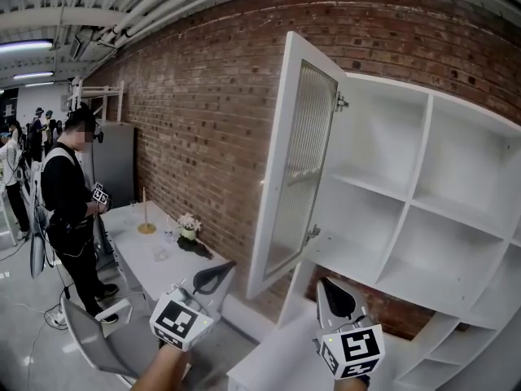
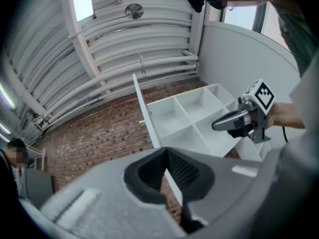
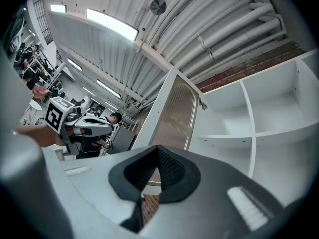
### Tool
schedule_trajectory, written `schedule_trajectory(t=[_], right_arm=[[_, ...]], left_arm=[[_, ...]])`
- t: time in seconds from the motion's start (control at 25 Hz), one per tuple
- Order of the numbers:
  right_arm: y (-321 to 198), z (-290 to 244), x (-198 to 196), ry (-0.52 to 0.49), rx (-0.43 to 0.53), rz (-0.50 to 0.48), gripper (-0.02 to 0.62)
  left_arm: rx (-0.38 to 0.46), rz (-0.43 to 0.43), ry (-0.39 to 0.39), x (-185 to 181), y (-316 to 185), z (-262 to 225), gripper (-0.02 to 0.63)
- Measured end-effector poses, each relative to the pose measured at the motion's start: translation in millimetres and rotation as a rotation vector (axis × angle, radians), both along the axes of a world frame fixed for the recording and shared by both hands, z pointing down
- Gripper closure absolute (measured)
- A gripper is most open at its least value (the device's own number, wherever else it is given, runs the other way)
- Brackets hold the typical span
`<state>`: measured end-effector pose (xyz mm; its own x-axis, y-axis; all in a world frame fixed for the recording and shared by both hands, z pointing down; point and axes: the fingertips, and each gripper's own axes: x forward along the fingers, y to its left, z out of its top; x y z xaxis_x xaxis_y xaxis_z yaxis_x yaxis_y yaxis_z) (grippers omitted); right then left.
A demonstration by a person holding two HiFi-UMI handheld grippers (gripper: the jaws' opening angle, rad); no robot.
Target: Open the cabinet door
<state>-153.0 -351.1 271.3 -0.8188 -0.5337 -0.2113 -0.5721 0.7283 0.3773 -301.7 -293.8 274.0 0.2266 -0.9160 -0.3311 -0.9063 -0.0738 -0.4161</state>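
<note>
1. Cabinet door (image 1: 297, 161): white frame with a ribbed glass panel. It stands wide open, hinged on its right edge and angled out from the wall toward the room, with its free edge at the left. Two metal hinges (image 1: 340, 102) show, one high and one low.

2. Cabinet (image 1: 423, 210): white, mounted on the brick wall (image 1: 203, 96), divided into open compartments. Every compartment in view is bare.

3. Left gripper (image 2: 166, 156): held low, below and left of the door's bottom corner, well apart from it. The jaws are closed pad to pad with nothing between them. Marker cube at the rear.

4. Right gripper (image 3: 157, 151): held low beneath the cabinet, pointing up toward door and shelves and touching neither. The jaws are likewise pressed together and empty.

5. White table (image 1: 155, 259): set along the wall, left of the door. It carries a small bunch of flowers (image 1: 189, 226) and a slim brass stand (image 1: 146, 218) (other small items there are too faint to name).

6. Person in black (image 1: 69, 194): standing at the table's far end, holding a marker-cube device of the same kind.

7. Ceiling: white pipes and strip lights (seen best from the gripper views).
</note>
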Motion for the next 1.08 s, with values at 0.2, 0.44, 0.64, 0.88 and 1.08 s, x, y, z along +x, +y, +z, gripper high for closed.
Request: schedule_trajectory(t=[0.2, 0.44, 0.64, 0.88, 1.08], right_arm=[[4, 5, -5, 0.034, 0.003, -0.007, 0.592], [5, 8, -16, 0.046, 0.007, -0.024, 0.592], [5, 10, -21, 0.054, 0.003, -0.028, 0.592], [-2, 7, -22, 0.06, -0.003, -0.025, 0.592], [1, 12, -24, 0.062, 0.0, -0.021, 0.592]], left_arm=[[-0.019, -0.011, 0.002, -6, 5, 12, 0.606], [-0.025, -0.016, 0.029, -14, 8, 20, 0.606], [-0.029, -0.021, 0.028, -18, 10, 24, 0.606], [-0.042, -0.024, 0.015, -20, 5, 26, 0.606], [-0.043, -0.017, 0.035, -22, 8, 35, 0.606]])
